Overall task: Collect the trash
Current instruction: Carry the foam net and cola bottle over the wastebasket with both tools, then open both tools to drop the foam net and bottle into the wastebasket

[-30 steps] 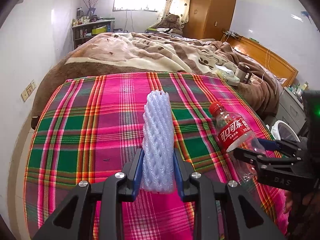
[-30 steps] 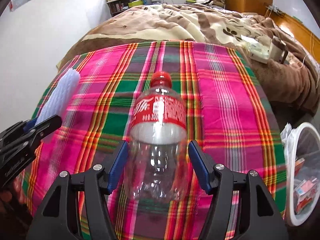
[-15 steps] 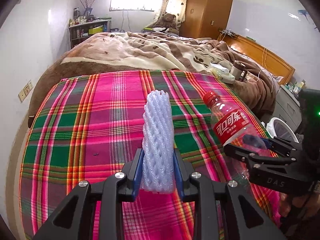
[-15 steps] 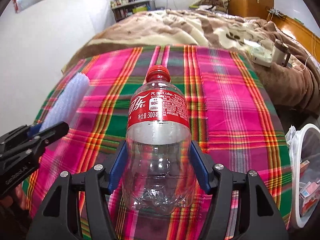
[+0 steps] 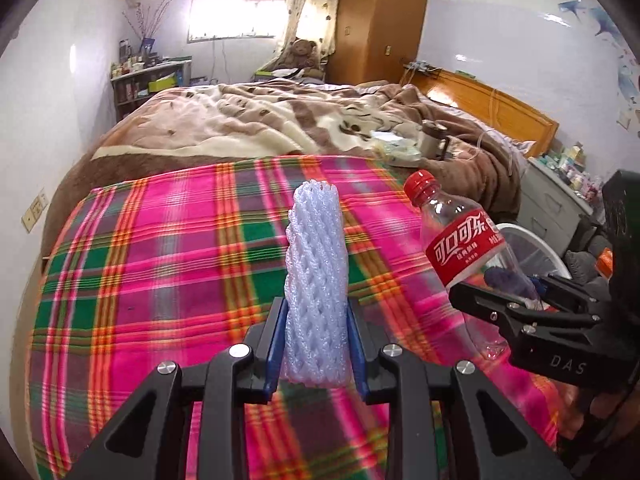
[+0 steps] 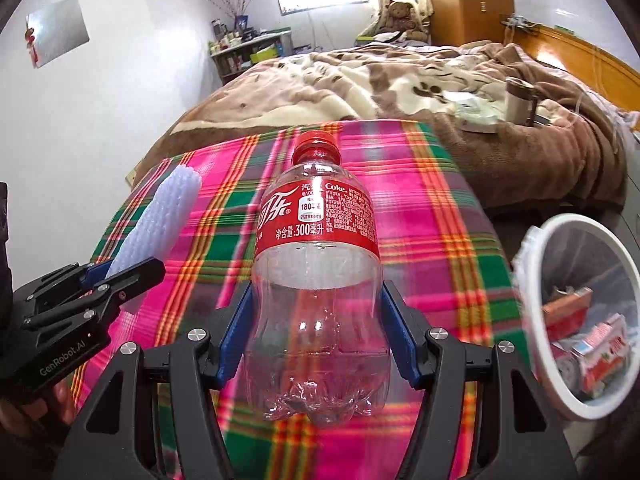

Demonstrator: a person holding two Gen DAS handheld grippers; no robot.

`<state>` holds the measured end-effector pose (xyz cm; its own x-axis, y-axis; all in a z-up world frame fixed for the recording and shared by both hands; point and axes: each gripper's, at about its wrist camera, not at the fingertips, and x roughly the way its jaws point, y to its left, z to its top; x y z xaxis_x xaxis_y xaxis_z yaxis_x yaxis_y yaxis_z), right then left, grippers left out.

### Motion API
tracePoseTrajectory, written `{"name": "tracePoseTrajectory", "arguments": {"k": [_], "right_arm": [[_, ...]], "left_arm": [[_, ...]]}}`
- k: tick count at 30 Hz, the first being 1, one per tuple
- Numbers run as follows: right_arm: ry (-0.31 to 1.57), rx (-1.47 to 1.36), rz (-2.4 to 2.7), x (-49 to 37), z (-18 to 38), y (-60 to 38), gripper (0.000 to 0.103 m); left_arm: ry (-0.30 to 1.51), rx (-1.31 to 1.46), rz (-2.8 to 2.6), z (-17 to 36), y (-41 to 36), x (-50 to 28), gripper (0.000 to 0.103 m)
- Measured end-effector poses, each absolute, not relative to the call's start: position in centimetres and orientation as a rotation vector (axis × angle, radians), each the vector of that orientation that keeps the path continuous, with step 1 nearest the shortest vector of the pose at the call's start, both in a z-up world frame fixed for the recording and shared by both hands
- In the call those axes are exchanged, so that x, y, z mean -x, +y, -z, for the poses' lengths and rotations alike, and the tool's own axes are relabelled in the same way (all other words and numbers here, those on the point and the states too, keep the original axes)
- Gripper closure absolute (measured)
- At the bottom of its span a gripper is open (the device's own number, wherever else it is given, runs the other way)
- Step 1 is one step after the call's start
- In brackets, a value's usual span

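Observation:
My left gripper [image 5: 316, 344] is shut on a white foam net sleeve [image 5: 316, 276] and holds it upright above the plaid blanket [image 5: 160, 264]. The sleeve also shows in the right wrist view [image 6: 156, 224]. My right gripper [image 6: 316, 344] is shut on an empty clear Coke bottle [image 6: 318, 280] with a red cap and label, lifted off the blanket. The bottle shows at the right of the left wrist view [image 5: 464, 248]. A white trash bin [image 6: 532, 264] with cartons inside stands to the right of the bed.
A brown and cream quilt [image 5: 280, 120] covers the far bed, with a mug [image 5: 434, 140] and papers on it. A wooden headboard [image 5: 492, 108], a wardrobe [image 5: 380, 20] and a grey bedside cabinet [image 5: 548, 196] are at the right. A white wall is at the left.
Both grippers have risen with their loads, and the views tilt up. The bottle has come off the blanket. The trash bin shows larger in the right wrist view.

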<state>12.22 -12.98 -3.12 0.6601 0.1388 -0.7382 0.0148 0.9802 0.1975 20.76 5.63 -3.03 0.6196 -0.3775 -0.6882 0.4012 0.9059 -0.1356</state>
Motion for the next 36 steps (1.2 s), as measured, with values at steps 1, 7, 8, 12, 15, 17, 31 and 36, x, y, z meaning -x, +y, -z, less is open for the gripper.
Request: {"name": "tracePoseTrajectory", "arguments": {"k": [1, 7, 8, 12, 15, 17, 31, 36], "right_arm": [[0.844, -0.196, -0.066, -12.0, 3.0, -13.4, 0.040], [0.803, -0.213, -0.022, -9.3, 1.9, -16.7, 0.040], [0.796, -0.213, -0.008, -8.8, 1.7, -17.3, 0.040], [0.781, -0.219, 0.028, -7.7, 1.5, -19.4, 0.040], [0.768, -0.224, 0.063, -7.0, 1.4, -21.0, 0.040], [0.758, -0.233, 0.080, -6.5, 1.3, -22.0, 0.040], [0.750, -0.282, 0.217, -4.3, 2.0, -29.8, 0.040], [0.790, -0.308, 0.242, -4.5, 3.3, -32.3, 0.040]], "left_arm": [[0.782, -0.036, 0.458, 2.9, 4.9, -20.4, 0.074], [0.751, -0.061, 0.511, 2.0, 1.0, -17.7, 0.074], [0.747, -0.069, 0.520, 1.9, 0.1, -17.2, 0.074], [0.740, -0.072, 0.559, 1.5, -2.7, -15.9, 0.074], [0.726, -0.089, 0.588, 1.1, -5.0, -14.8, 0.074], [0.714, -0.102, 0.608, 0.8, -6.4, -14.0, 0.074], [0.708, -0.148, 0.737, 1.0, -16.6, -11.5, 0.074], [0.726, -0.166, 0.777, 1.8, -19.9, -11.5, 0.074]]}}
